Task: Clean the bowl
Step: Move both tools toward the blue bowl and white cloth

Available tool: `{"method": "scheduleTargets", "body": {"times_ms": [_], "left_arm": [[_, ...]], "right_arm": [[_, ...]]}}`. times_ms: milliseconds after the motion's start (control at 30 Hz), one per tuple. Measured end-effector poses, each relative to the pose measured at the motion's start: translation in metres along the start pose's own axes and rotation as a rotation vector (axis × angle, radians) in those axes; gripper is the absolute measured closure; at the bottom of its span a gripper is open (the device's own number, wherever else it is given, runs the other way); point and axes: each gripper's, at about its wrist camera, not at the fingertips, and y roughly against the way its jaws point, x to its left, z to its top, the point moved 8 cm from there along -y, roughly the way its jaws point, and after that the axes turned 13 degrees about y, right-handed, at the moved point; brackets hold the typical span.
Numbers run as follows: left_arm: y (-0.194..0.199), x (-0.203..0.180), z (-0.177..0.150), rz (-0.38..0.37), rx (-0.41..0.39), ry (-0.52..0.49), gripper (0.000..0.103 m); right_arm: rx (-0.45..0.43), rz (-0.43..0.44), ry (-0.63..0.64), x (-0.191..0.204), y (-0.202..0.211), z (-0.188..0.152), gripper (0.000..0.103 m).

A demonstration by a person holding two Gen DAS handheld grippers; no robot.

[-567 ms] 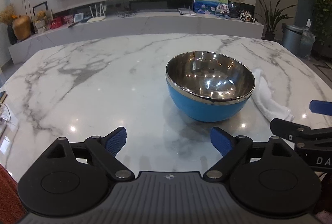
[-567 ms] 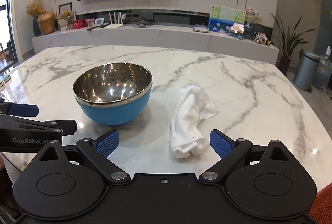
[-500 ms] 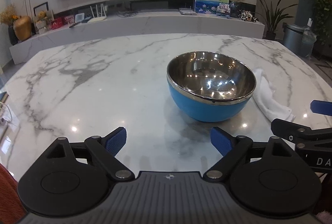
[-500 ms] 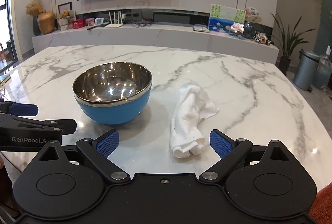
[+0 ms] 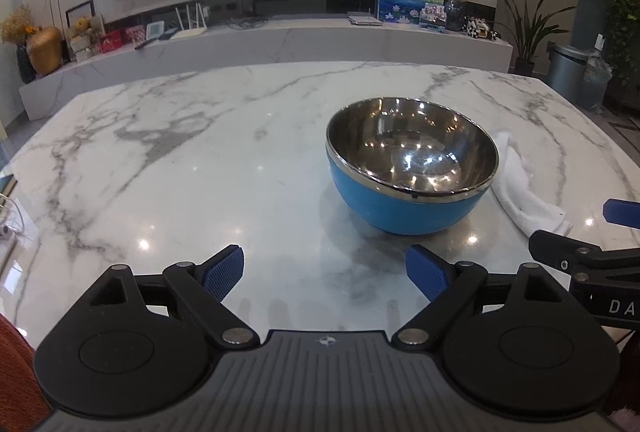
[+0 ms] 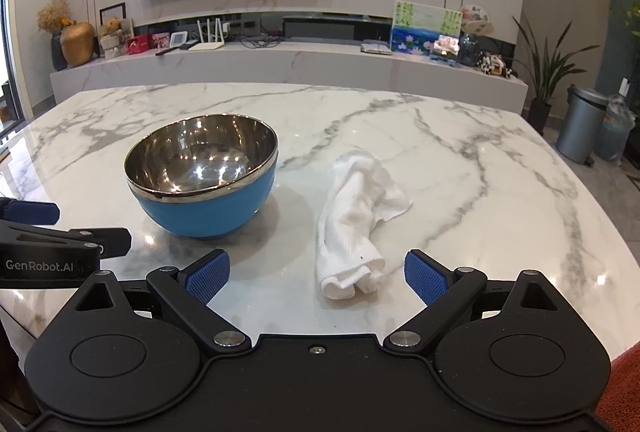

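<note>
Left wrist view: left gripper (image 5: pixel 324 270) spread wide, nothing between the blue pads (image 5: pixel 224 272), poised over bare marble table (image 5: pixel 180 171) and aimed downward short of the bowl. Blue bowl with steel lining (image 5: pixel 412 167) upright, ahead and to the right of centre, apart from the jaws. Interior reflective, no residue discernible, though glare prevents a firm finding. White cloth (image 5: pixel 524 191) partly hidden behind the bowl's right side, close to it; contact not determinable. Part of the right gripper (image 5: pixel 576 236) visible at the right edge. Right wrist view: right gripper (image 6: pixel 316 272) likewise fully spread and empty, lined up with the near end of the white cloth (image 6: pixel 356 220), which lies bunched lengthwise on the marble table (image 6: pixel 480 171) just ahead of the pads (image 6: pixel 424 276), not yet between them. Bowl (image 6: pixel 204 175) to the left of the cloth, a gap of table between the two. Left gripper's finger (image 6: pixel 32 212) seen at the left edge. Assessment: task at its opening stage; cloth not picked up, bowl not steadied, no wiping evident. Remaining: seizing the cloth, securing the bowl, wiping the interior.
</note>
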Motion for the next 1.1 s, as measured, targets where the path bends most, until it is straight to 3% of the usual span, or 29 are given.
{"method": "scheduleTargets", "body": {"times_ms": [1100], "left_arm": [[-0.0102,0.0027,-0.0081,0.043,0.058,-0.004,0.015]], "right_arm": [[0.019,0.01,-0.024,-0.0006,-0.0034,-0.0032,0.01]]}}
